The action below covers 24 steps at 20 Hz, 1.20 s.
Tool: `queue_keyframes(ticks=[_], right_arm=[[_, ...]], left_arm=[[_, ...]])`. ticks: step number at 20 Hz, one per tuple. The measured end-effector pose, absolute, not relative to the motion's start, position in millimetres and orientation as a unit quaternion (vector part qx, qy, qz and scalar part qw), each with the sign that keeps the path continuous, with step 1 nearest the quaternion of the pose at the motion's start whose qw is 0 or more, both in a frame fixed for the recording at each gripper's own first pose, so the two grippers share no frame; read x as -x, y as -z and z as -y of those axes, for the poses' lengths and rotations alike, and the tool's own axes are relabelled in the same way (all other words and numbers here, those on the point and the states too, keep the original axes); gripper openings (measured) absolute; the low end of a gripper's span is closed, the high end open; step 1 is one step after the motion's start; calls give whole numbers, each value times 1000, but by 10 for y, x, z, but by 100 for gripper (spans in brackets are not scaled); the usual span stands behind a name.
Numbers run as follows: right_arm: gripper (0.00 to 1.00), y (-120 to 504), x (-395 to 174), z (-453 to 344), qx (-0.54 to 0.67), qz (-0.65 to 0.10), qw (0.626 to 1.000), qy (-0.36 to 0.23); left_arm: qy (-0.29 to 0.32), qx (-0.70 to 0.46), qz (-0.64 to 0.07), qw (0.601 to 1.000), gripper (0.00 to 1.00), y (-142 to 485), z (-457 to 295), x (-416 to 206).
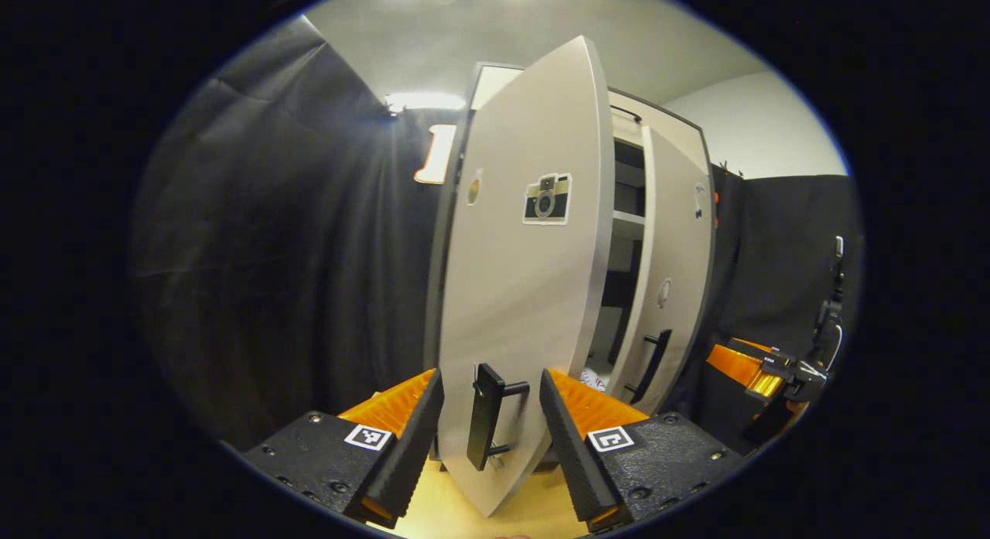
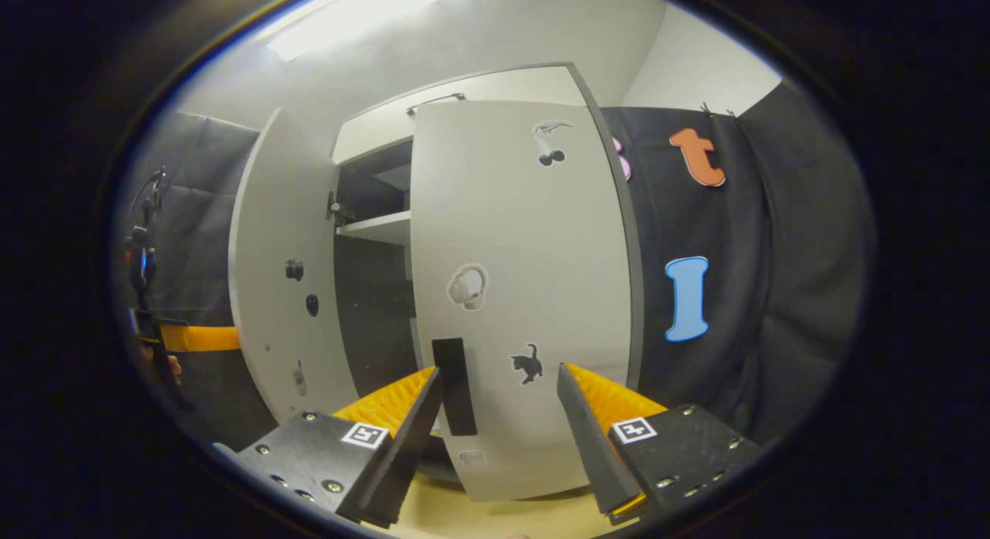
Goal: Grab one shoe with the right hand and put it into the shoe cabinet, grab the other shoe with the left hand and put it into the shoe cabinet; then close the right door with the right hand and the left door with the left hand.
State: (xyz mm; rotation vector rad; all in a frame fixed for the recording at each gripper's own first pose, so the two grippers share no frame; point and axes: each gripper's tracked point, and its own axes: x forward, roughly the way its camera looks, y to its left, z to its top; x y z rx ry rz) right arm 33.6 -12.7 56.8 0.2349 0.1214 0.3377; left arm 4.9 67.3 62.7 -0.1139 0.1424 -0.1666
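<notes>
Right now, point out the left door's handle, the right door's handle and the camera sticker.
left door's handle (image 1: 485, 415): left gripper view, middle of the black bar.
right door's handle (image 2: 454, 386): right gripper view, middle of the black bar.
camera sticker (image 1: 547, 199): left gripper view, on the lens.

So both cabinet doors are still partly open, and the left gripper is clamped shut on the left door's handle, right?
Not quite. Both doors are partly open, but the left gripper is open: in the left gripper view its fingers stand apart on either side of the left door's handle without pressing on it. The right door is ajar too.
</notes>
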Motion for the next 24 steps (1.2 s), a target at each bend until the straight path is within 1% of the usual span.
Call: queue_keyframes(ticks=[3, 4, 5, 6, 8, 11, 18, 19, 20, 21, 24], right_arm=[[89, -543, -308, 289, -114, -62, 980, -149], [89, -540, -299, 346, -112, -62, 981, -143], [89, -529, -289, 402, -111, -62, 983, -136], [89, -521, -275, 452, -111, -62, 983, -131], [89, -517, -270, 529, -111, -63, 984, -122], [89, -521, -265, 616, -110, -63, 986, -111], [90, -548, -217, 616, -108, -63, 986, -109], [86, -551, -208, 607, -108, -63, 986, -110], [85, -557, -206, 589, -109, -63, 986, -111], [89, -556, -198, 582, -109, -63, 986, -113], [90, -571, -181, 540, -107, -62, 985, -117]], left_arm=[[144, 72, -69, 984, 77, -630, -199, -71], [156, 72, -69, 983, 77, -618, -85, -79], [158, 63, -66, 983, 72, -612, -24, -93], [162, 51, -64, 983, 78, -621, 31, -110], [171, 36, -60, 983, 80, -623, 137, -103], [189, 43, -63, 979, 80, -621, 239, -94], [193, 53, -68, 977, 80, -578, 278, -72], [192, 53, -69, 978, 80, -574, 267, -60], [191, 53, -70, 978, 80, -572, 258, -56], [190, 53, -70, 978, 80, -570, 253, -51], [188, 56, -71, 978, 80, -556, 236, -25]])
